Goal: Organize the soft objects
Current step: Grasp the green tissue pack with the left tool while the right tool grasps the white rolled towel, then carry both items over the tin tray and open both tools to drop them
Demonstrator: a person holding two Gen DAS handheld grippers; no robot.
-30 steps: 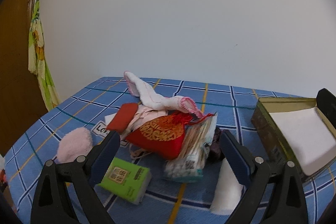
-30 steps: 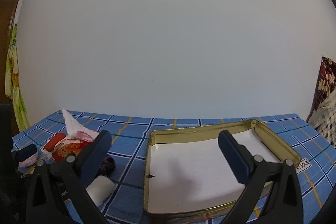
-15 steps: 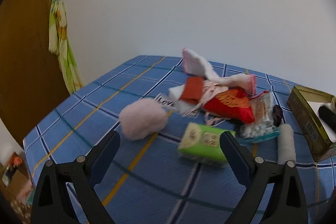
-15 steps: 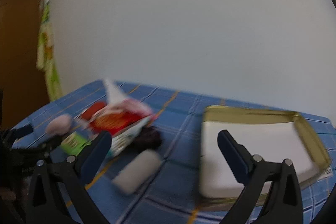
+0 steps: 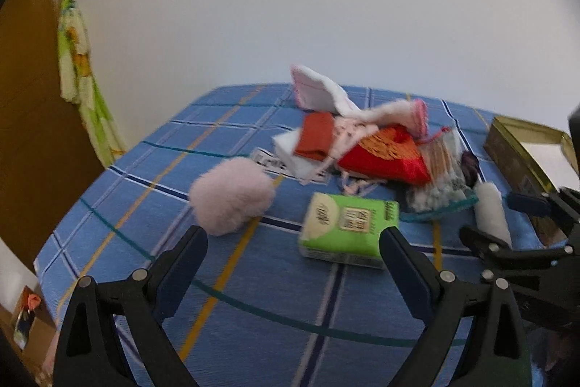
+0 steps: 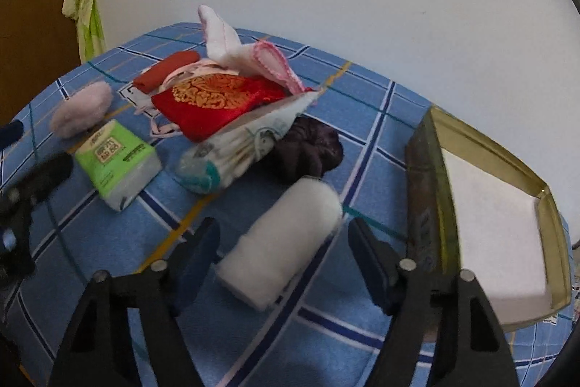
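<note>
Soft things lie on a blue plaid cloth. A white cotton roll lies between the open jaws of my right gripper, apart from both pads; it also shows in the left wrist view. My left gripper is open and empty, with a pink fluffy pouf ahead of its left finger and a green tissue pack ahead of its right finger. Behind them sit a red embroidered pouch, a white sock with pink trim, a cotton swab bag and a dark purple scrunchie.
An open gold tin with a white lining stands at the right. The right gripper shows at the right of the left wrist view. A white wall is behind the table. A wooden door and hanging cloth are at the left.
Both grippers have swung left and come down toward the pile. The right gripper now straddles the white cotton roll. The left one now faces the pouf and tissue pack.
</note>
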